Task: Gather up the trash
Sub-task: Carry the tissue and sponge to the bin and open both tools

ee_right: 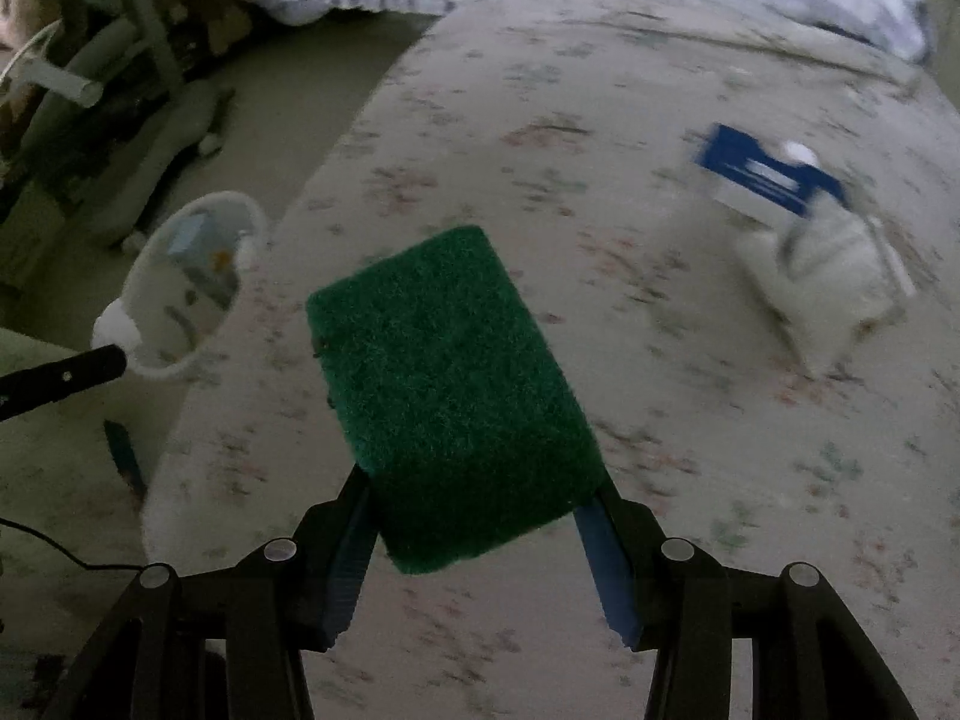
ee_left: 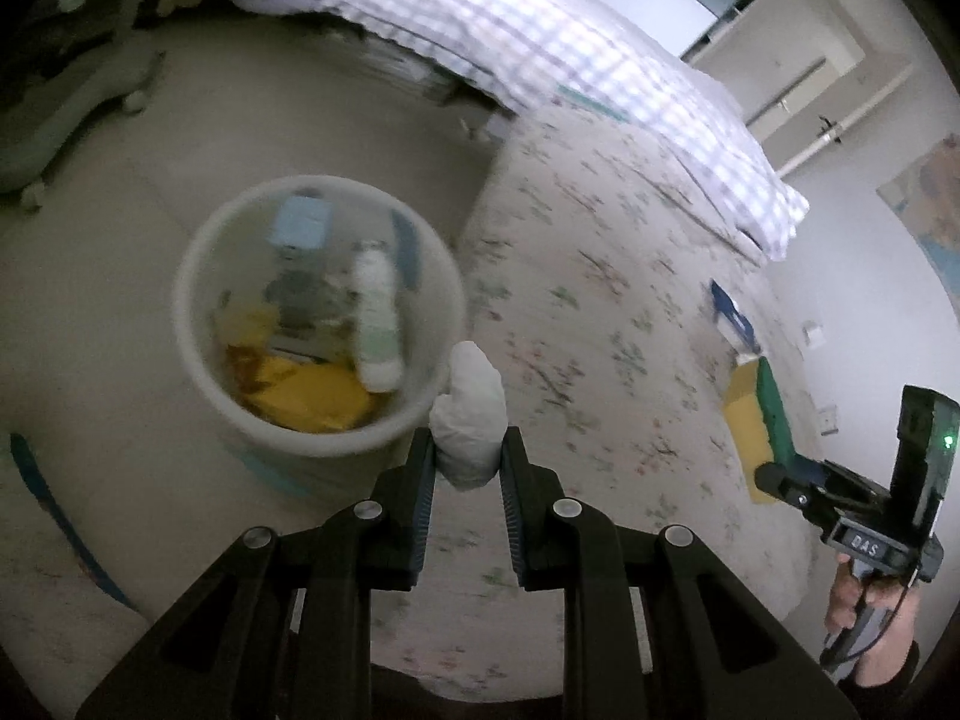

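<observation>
We hold a crumpled white tissue wad [ee_left: 471, 420] in the left gripper [ee_left: 467, 468], jaws narrowed onto it, just short of the bin rim; the right gripper [ee_right: 480, 510] clamps a green-and-yellow scouring sponge [ee_right: 450, 390], long axis pointing away, over the bed [ee_right: 600, 90]. The white trash bin [ee_left: 198, 276] stands on the floor ahead-left of the left jaws, so that arm is nearer. Farther off, a blue-and-white packet [ee_right: 762, 174] and white bag [ee_right: 834, 282] remain on the bed.

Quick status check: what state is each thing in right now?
Left gripper: shut on the tissue wad, near the bin's rim.
Right gripper: shut on the sponge, over the bed.
Bin: upright, open, partly filled.
Blue box: lying on bed, blurred.
</observation>
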`<state>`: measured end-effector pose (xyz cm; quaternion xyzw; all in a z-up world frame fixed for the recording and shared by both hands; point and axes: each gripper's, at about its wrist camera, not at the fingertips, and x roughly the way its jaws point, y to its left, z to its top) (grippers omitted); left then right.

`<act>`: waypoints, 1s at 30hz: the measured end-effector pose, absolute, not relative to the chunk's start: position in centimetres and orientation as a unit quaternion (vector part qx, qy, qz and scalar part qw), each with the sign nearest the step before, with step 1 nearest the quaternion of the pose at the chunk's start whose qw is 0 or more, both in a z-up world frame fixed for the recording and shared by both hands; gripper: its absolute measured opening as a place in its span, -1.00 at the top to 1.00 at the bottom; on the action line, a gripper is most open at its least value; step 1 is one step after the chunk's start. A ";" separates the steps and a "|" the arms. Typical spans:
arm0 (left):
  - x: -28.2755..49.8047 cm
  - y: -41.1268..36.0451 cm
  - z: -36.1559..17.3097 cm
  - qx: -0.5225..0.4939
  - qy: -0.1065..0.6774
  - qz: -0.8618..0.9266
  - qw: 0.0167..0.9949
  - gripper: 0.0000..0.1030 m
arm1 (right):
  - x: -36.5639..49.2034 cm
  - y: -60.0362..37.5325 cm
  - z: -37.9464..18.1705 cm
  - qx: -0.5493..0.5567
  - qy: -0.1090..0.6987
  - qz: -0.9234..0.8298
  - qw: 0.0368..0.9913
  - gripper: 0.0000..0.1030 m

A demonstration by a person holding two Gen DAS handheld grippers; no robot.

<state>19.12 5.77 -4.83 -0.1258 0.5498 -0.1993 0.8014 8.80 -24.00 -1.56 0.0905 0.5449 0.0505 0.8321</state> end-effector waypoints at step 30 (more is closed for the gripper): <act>17.8 15.2 -8.4 -0.091 0.517 -0.051 0.850 -0.71 | 16.3 -12.4 -3.9 0.058 0.572 0.088 0.814 -0.09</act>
